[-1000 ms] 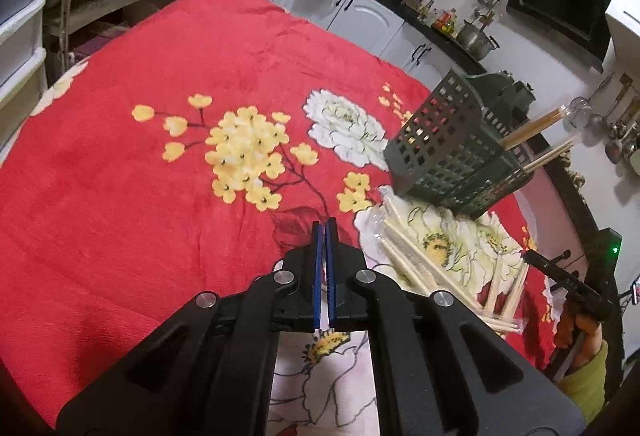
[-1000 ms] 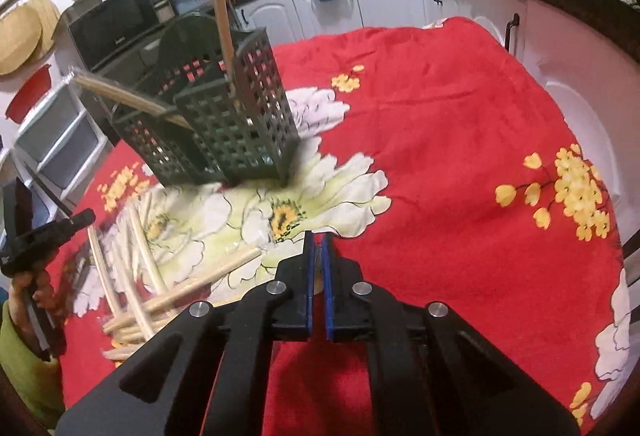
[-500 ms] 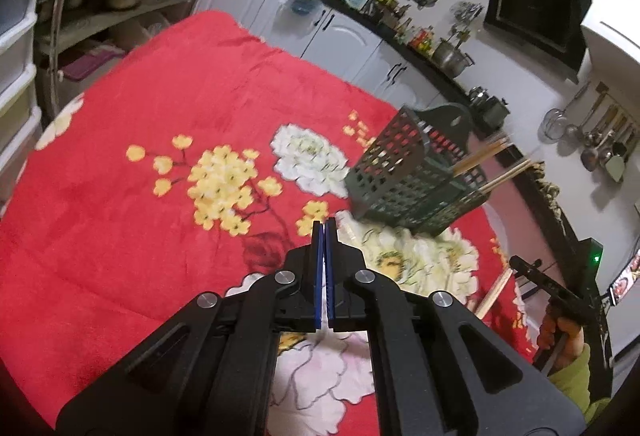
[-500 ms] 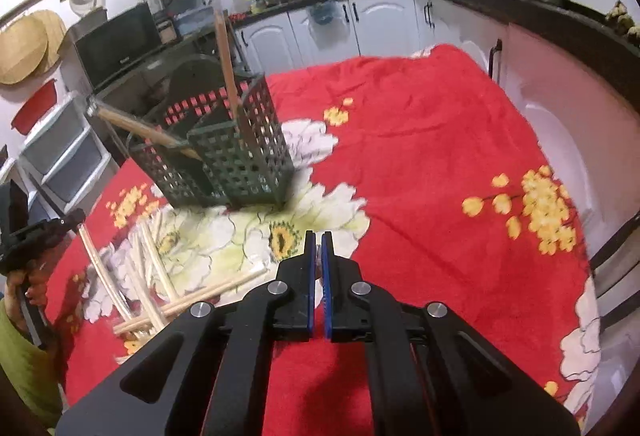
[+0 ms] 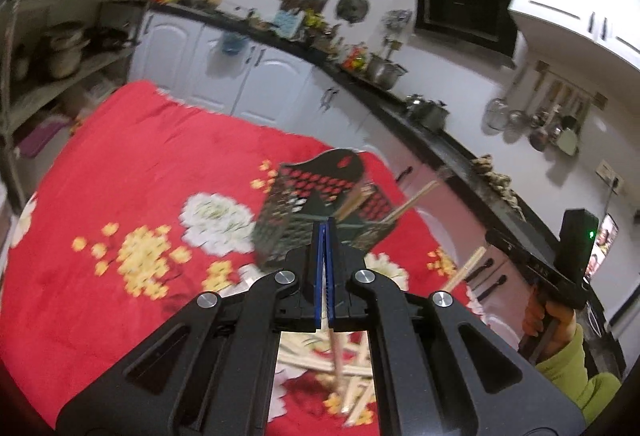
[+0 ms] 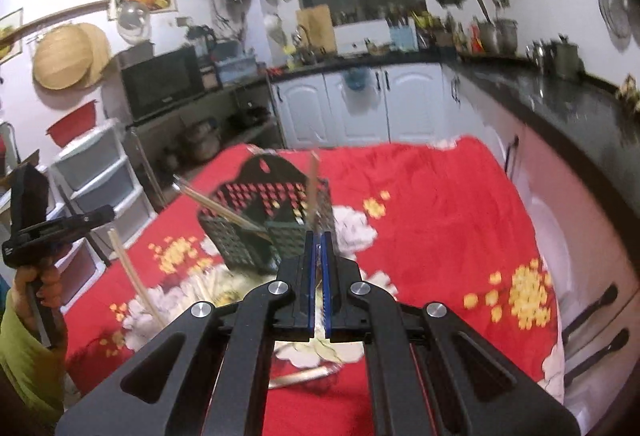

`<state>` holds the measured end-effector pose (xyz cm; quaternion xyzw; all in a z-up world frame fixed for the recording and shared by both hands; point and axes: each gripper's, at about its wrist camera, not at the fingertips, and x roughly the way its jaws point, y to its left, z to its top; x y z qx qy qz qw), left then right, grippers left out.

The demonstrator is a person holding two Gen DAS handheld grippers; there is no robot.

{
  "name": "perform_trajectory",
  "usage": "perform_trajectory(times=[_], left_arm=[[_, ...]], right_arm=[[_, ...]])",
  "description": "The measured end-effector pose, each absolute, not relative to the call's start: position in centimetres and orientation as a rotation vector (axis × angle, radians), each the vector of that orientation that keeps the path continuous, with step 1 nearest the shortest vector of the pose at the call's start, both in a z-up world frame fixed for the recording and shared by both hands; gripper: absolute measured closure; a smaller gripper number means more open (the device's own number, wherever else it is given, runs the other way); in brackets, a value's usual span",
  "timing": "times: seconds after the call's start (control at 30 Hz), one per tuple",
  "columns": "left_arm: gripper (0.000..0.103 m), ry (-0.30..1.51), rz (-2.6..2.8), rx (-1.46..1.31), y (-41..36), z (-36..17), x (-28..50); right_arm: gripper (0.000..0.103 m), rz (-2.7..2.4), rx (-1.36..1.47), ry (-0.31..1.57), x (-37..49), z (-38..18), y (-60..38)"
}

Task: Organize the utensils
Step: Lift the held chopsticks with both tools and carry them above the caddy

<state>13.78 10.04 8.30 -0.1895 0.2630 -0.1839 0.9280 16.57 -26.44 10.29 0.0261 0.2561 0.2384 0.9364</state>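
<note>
Left wrist view: both grippers raised over a red floral tablecloth (image 5: 132, 164).
A dark green slotted utensil basket (image 5: 316, 204) stood at the table's middle with chopsticks (image 5: 412, 200) inside. Each gripper pinched one chopstick: left gripper (image 5: 325, 236) its chopstick (image 5: 335, 356), right gripper (image 6: 318, 248) another (image 6: 304, 378). Loose chopsticks (image 5: 308, 362) lay nearer.

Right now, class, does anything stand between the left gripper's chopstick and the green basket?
Nothing visible blocks it. The chopstick in the left gripper hangs above the red cloth, with open air to the basket. Two chopsticks already lean inside the basket.
</note>
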Motion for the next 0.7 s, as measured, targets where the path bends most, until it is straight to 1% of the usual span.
perform_trajectory(times=[0.33, 0.7], left_arm=[[0.103, 0.474, -0.506, -0.317, 5.0, 12.5, 14.3], [0.103, 0.395, -0.573, -0.29, 1.5, 16.1, 15.9]], right_arm=[[0.101, 0.547, 0.009, 0.424, 15.6, 14.4, -24.4], [0.101, 0.519, -0.014, 0.369, 15.8, 16.6, -23.9]])
